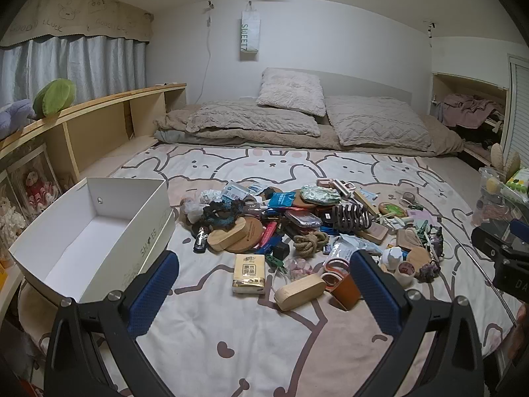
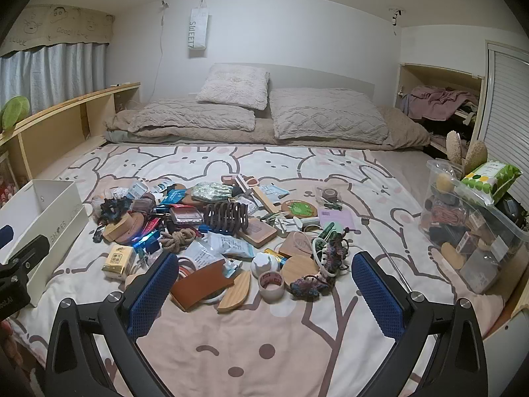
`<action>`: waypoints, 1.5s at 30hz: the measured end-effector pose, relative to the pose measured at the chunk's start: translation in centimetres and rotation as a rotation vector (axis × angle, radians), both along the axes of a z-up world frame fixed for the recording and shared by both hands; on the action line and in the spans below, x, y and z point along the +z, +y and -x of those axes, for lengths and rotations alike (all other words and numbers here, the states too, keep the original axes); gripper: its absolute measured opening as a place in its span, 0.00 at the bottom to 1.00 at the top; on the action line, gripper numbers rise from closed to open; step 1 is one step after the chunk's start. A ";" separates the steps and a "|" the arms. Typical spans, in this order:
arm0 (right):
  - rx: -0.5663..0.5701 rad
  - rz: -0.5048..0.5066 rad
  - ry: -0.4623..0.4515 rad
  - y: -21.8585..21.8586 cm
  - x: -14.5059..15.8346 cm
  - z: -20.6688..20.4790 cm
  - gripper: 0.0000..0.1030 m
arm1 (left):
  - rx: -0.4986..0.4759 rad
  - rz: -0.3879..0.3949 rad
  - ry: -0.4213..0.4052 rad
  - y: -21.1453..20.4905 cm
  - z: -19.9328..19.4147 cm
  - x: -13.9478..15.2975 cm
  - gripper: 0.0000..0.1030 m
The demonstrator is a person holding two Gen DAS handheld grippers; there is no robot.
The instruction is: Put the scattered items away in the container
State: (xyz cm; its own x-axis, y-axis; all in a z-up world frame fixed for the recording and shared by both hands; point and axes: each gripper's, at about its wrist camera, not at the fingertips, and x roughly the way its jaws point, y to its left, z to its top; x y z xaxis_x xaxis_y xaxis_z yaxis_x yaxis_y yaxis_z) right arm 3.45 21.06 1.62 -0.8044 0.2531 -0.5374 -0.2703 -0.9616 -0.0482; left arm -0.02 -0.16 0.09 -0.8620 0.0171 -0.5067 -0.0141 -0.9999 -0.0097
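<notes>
A heap of small items (image 1: 297,225) lies scattered on the bunny-print bedsheet (image 1: 251,340): wooden discs, a rope knot (image 1: 310,241), a brown hair claw (image 1: 350,216), a tissue pack (image 1: 249,273), packets. An empty white shoe box (image 1: 89,231) stands at the left of the heap, open side up. My left gripper (image 1: 264,284) hovers open in front of the heap, nothing between its blue pads. My right gripper (image 2: 264,284) is open too, above the near edge of the same heap (image 2: 231,231), with a tape roll (image 2: 271,284) and a brown leather piece (image 2: 201,284) beyond its fingers. The box (image 2: 43,211) shows at the left there.
A clear plastic bin (image 2: 476,231) full of items, with a green wipes pack (image 2: 489,178) on top, stands at the bed's right edge. Pillows (image 1: 291,112) and a folded blanket lie at the head. A wooden shelf (image 1: 82,122) runs along the left side.
</notes>
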 end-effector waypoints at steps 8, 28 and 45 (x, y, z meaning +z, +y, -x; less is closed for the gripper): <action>-0.005 -0.002 -0.004 0.4 -0.1 -0.2 1.00 | -0.002 0.000 0.000 -0.1 -0.2 -0.1 1.00; -0.014 0.002 -0.007 0.6 -0.4 -0.2 1.00 | -0.007 -0.001 -0.003 -0.2 -0.4 -0.2 1.00; -0.019 0.002 -0.010 0.6 -0.3 0.0 1.00 | -0.007 0.001 -0.007 -0.3 -0.1 -0.5 1.00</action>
State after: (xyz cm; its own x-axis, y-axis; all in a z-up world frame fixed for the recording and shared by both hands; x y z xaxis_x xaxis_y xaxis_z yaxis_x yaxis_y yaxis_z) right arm 3.47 21.62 1.27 -0.7938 0.2673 -0.5463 -0.2880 -0.9564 -0.0494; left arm 0.07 -0.41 -0.42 -0.8580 0.0228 -0.5131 -0.0211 -0.9997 -0.0091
